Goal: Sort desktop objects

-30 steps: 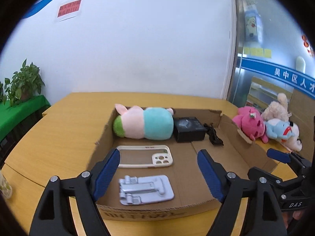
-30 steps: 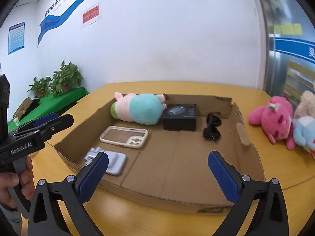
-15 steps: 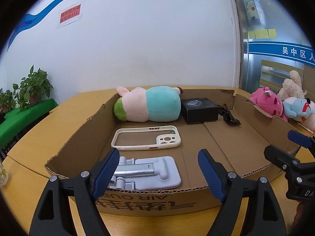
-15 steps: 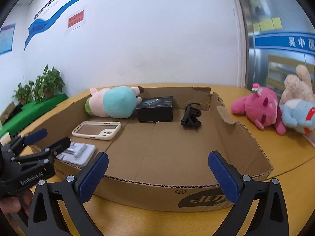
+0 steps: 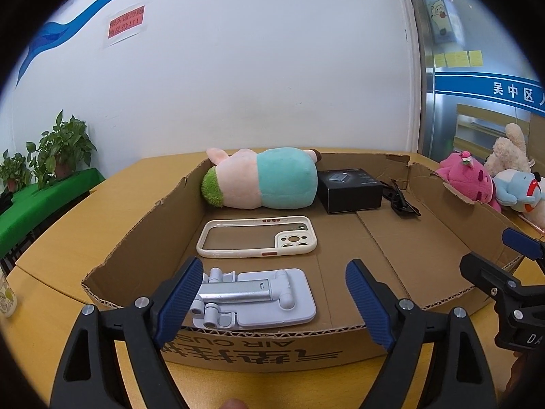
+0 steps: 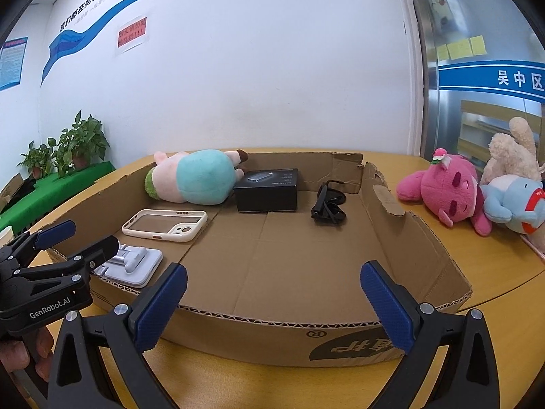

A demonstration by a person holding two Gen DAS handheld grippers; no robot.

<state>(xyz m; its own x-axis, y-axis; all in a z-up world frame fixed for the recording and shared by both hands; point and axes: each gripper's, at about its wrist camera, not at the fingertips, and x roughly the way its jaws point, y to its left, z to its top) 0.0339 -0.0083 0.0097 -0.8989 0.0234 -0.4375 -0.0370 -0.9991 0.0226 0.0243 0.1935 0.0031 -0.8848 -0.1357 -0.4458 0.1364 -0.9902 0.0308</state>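
A shallow cardboard box (image 5: pixel 259 351) (image 6: pixel 425 238) lies on the wooden table. In it lie a pink and teal plush (image 5: pixel 262 182) (image 6: pixel 194 185), a black box (image 5: pixel 351 189) (image 6: pixel 269 191), black sunglasses (image 5: pixel 402 201) (image 6: pixel 328 204), a cream phone case (image 5: pixel 257 237) (image 6: pixel 165 225) and a pale grey phone stand (image 5: pixel 255 298) (image 6: pixel 133 260). My left gripper (image 5: pixel 270 301) is open and empty, low at the box's front edge, just before the stand. My right gripper (image 6: pixel 272 306) is open and empty at the box's front right.
A pink plush (image 6: pixel 446 192) (image 5: pixel 466 179), a blue plush (image 6: pixel 514 204) and a beige plush (image 6: pixel 514 153) lie on the table right of the box. Potted plants (image 5: pixel 58 150) stand on a green surface at the left. A white wall is behind.
Both grippers have dropped lower and drawn nearer the box's front edge, so the view looks flatter across the box. Both stay open and empty.
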